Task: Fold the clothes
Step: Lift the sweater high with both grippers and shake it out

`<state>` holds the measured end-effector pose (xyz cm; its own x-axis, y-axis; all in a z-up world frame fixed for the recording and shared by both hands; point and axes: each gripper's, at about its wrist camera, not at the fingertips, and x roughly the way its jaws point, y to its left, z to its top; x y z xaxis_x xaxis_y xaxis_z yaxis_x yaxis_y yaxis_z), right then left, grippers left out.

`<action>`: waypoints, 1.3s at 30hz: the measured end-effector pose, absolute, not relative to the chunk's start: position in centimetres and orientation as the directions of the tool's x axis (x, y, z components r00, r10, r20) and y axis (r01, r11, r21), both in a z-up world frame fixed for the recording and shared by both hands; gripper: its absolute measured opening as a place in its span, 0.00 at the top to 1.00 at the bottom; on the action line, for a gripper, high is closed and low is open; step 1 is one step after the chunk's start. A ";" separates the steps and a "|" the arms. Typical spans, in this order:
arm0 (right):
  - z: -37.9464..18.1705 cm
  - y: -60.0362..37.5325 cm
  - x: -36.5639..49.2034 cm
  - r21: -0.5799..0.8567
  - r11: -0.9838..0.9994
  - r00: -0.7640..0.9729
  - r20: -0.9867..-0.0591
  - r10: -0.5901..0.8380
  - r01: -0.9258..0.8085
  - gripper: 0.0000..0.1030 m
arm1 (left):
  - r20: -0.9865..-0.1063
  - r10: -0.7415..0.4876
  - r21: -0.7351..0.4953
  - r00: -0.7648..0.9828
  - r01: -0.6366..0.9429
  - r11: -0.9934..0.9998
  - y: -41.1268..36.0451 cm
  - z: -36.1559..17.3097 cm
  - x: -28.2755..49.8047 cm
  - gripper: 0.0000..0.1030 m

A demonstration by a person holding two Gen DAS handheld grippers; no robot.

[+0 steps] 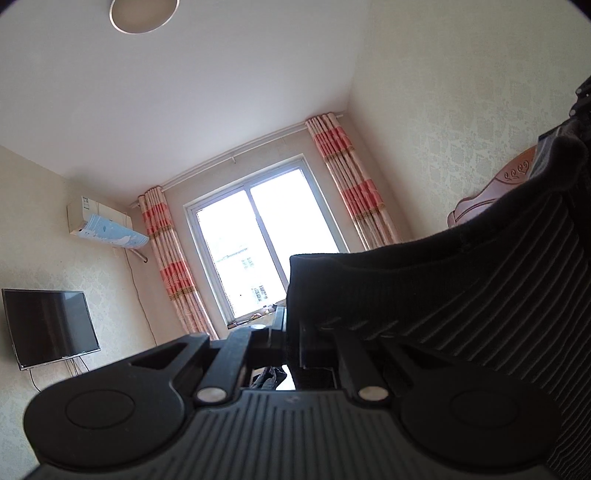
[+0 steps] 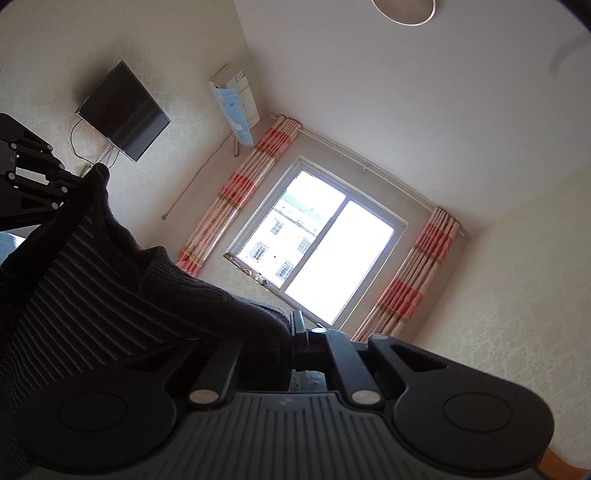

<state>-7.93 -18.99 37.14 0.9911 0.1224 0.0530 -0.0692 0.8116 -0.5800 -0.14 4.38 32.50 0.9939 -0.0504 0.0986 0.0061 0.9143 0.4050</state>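
A black ribbed knit garment [image 1: 461, 295] hangs stretched in the air between both grippers. In the left wrist view my left gripper [image 1: 282, 325] is shut on one edge of it, and the cloth runs up and right to the right gripper [image 1: 581, 103] at the frame's edge. In the right wrist view my right gripper [image 2: 299, 332] is shut on the garment [image 2: 110, 277], which spreads to the left up to the left gripper [image 2: 70, 184] pinching its far corner. Both views point level across the room. The lower part of the garment is hidden.
Ahead is a bright window [image 1: 255, 240] with striped pink curtains [image 1: 351, 184]. A wall television [image 1: 48, 325] and an air conditioner [image 1: 103, 221] are on the left wall. A carved wooden headboard [image 1: 491, 195] shows at the right, a round lamp [image 1: 144, 14] on the ceiling.
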 end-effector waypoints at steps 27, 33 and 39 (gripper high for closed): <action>37.0 -19.3 -7.4 -0.584 0.812 0.999 0.034 0.033 -0.007 0.94 | 0.116 -0.099 0.355 0.988 0.052 0.933 5.8 32.6 -0.6 0.95; 31.8 -19.7 0.1 -0.579 0.814 0.993 -0.118 -0.024 -0.049 0.94 | -0.024 -0.087 0.378 0.996 0.090 0.921 4.1 28.7 5.8 0.95; 26.1 -19.7 8.6 -0.572 0.814 0.966 -0.250 -0.062 -0.096 0.94 | -0.172 -0.063 0.394 0.983 0.127 0.910 2.4 23.0 13.5 0.95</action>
